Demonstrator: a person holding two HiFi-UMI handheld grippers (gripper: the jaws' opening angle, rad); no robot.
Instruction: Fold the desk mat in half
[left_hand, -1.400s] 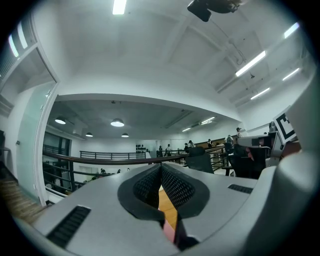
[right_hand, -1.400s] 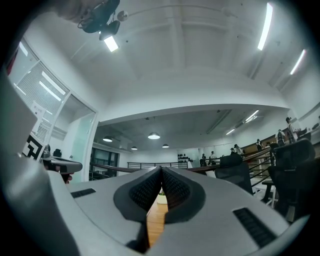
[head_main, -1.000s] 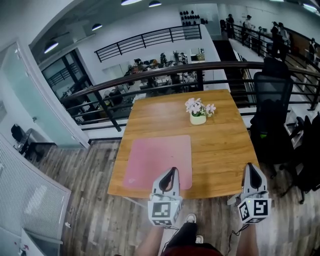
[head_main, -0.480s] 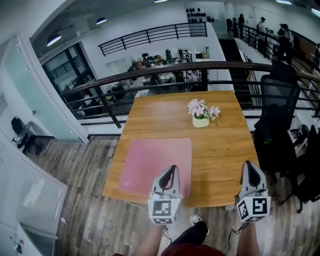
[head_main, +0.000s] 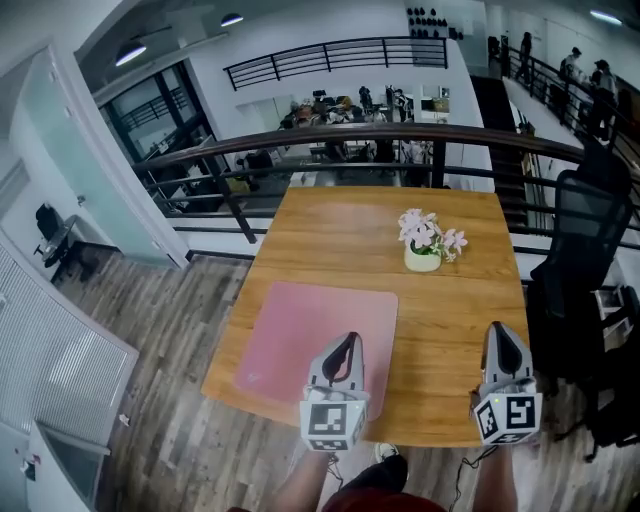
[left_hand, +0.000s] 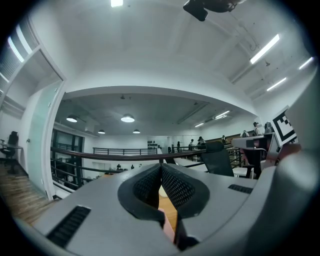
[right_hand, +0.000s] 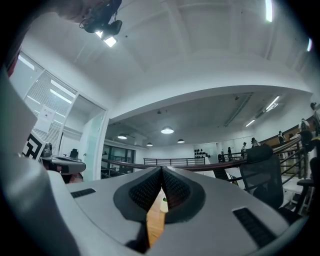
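A pink desk mat (head_main: 312, 335) lies flat on the near left part of the wooden table (head_main: 455, 310). My left gripper (head_main: 347, 339) hovers above the mat's near right corner, jaws shut with nothing between them. My right gripper (head_main: 497, 330) is held over the table's near right edge, clear of the mat, also shut and holding nothing. In the left gripper view the closed pads (left_hand: 161, 184) meet at the tip, with a sliver of table and mat showing below. The right gripper view shows its pads (right_hand: 161, 188) pressed together the same way.
A white pot of pink flowers (head_main: 426, 242) stands on the far right of the table. A dark railing (head_main: 330, 137) runs behind the far edge. A black office chair (head_main: 590, 255) stands to the right. Wood-plank floor lies to the left.
The head view has shifted, so the table and mat sit further right in the picture. Both grippers keep their place above the near edge and stay shut.
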